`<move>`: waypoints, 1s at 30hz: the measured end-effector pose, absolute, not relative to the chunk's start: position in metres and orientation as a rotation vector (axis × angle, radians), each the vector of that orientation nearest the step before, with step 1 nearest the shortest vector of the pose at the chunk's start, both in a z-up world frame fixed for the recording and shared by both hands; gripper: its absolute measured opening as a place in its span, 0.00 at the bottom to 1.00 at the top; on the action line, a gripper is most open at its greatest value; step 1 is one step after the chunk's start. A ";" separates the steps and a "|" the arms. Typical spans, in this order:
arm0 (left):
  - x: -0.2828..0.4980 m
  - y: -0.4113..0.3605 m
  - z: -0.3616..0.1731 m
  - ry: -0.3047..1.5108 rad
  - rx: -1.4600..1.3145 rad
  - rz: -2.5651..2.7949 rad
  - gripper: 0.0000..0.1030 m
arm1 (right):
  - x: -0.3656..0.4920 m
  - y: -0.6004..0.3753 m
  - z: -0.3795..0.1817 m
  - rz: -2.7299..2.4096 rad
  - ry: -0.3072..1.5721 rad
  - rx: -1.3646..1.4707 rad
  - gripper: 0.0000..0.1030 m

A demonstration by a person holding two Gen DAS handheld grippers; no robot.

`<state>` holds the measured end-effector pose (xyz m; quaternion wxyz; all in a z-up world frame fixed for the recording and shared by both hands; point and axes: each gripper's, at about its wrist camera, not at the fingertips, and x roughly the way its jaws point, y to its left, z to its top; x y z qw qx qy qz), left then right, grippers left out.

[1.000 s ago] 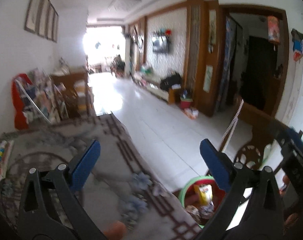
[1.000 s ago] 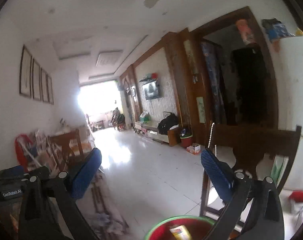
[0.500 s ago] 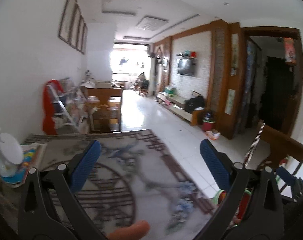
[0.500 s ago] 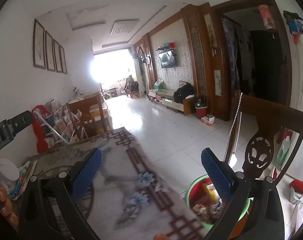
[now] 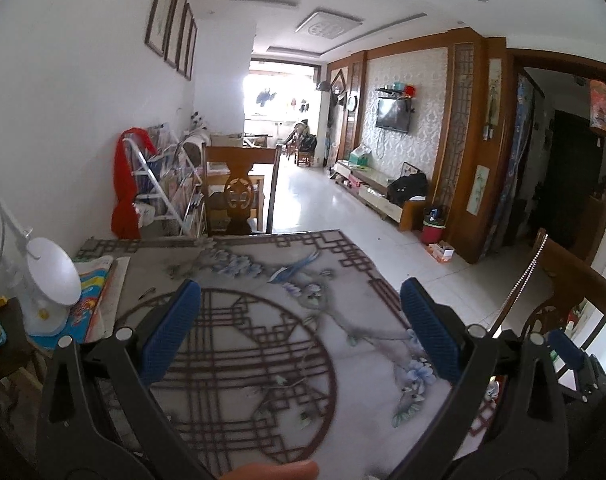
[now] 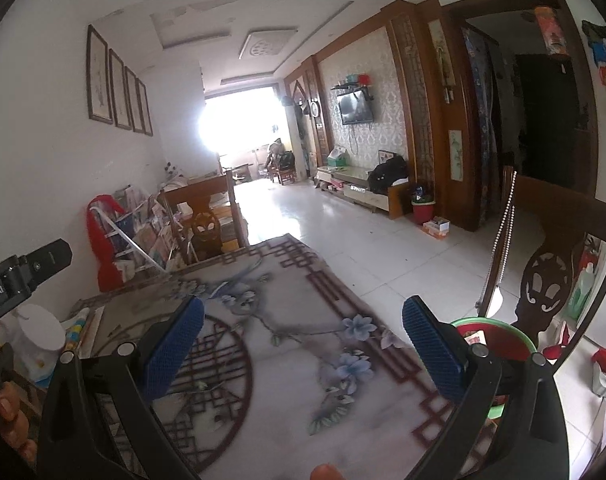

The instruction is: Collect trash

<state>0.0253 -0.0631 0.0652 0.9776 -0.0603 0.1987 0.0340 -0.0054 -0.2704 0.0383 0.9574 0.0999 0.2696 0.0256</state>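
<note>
My left gripper (image 5: 301,330) hovers open over a table (image 5: 263,344) with a brown lattice and flower pattern; nothing is between its blue pads. My right gripper (image 6: 301,346) is open too, above the same table (image 6: 287,360) near its right edge. A red bin with a green rim (image 6: 503,326) stands on the floor beside that edge, behind the right finger, with a wrapper (image 6: 475,338) inside. No loose trash shows on the table. The left gripper's body (image 6: 23,276) shows at the left of the right wrist view, held by a hand (image 6: 7,412).
A white desk fan (image 5: 51,276) and colourful books (image 5: 97,292) sit at the table's left end, a small dark stick (image 5: 147,292) nearby. Carved wooden chairs stand at the far side (image 5: 239,192) and right (image 6: 543,280). A small red bin (image 5: 433,230) stands far off.
Both views have swung left and down from the bin and floor onto the table. The bin has left the left wrist view. Both grippers stayed open.
</note>
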 end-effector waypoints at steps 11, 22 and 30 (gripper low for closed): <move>0.026 -0.048 0.059 0.433 -0.130 0.062 0.95 | -0.013 -0.261 0.039 0.003 0.548 0.177 0.93; 0.026 -0.044 0.059 0.442 -0.133 0.060 0.95 | -0.014 -0.254 0.037 0.005 0.559 0.166 0.93; 0.025 -0.041 0.055 0.453 -0.139 0.072 0.95 | -0.014 -0.252 0.036 0.009 0.560 0.159 0.93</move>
